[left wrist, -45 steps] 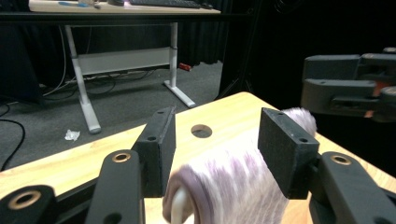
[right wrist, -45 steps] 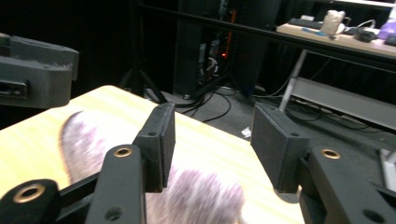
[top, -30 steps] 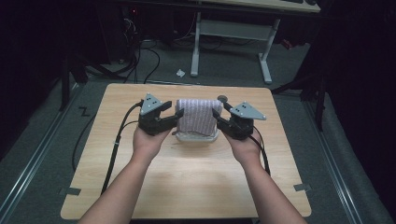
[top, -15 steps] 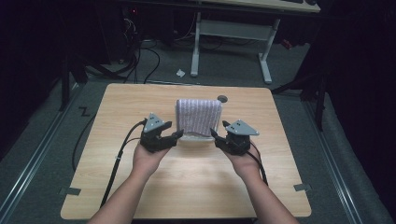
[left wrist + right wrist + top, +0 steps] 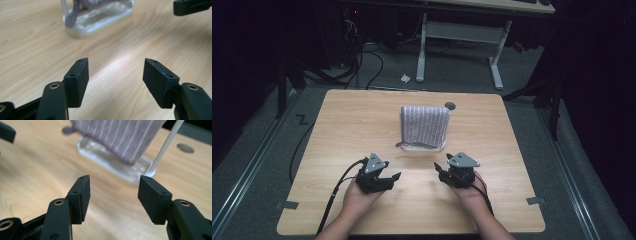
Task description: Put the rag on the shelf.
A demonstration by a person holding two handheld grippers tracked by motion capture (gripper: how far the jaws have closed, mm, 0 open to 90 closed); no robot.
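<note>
With both grippers empty, the striped cloth [image 5: 424, 125] hangs on its white rack [image 5: 421, 146] at frame centre.
Left gripper [image 5: 384, 179] and right gripper [image 5: 445, 172] rest wide open, lower frame, apart from the rack on the bench [image 5: 347, 120]. Cloth looks soft, light (probably slides off easily); take hold at its hanging lower corners.

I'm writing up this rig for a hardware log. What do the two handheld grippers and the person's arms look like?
Both the left gripper and the right gripper are black, each topped by a grey three-cornered plate. Their jaws end in flat, blocky black pads with small screw holes, on arms with brass-coloured pivot bushings. A black cable trails from each. The forearms are bare, with no sleeves visible.
</note>
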